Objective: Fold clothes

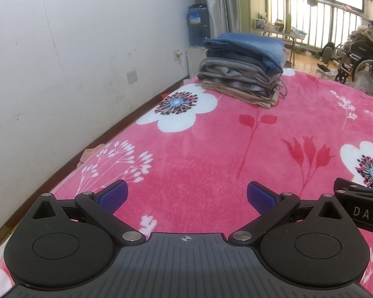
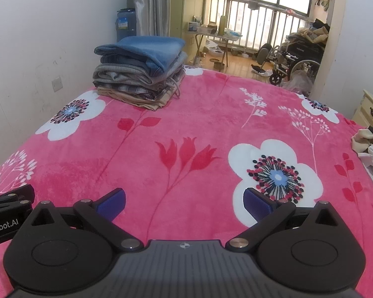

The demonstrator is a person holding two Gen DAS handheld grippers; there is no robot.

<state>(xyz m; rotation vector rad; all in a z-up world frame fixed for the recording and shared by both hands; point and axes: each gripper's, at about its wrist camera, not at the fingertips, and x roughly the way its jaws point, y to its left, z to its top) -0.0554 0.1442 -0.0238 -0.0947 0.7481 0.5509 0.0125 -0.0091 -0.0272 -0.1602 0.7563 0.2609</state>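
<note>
Folded stack [image 2: 139,72] was done; unfolded pile [image 2: 370,151] left at rt. L gripper [image 1: 186,196] & R gripper [image 2: 184,201] wide open, empty.

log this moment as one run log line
left gripper open, empty | right gripper open, empty | folded stack on blanket

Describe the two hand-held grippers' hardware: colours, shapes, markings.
The left hand-held gripper and right hand-held gripper look identical: matte black linkage arms with silver pivot pins, round black discs either side, a ribbed grey body with a small crosshair mark, and blue textured finger pads. Each one's side carries white lettering, partly cut off. No cables or sleeves show.
</note>
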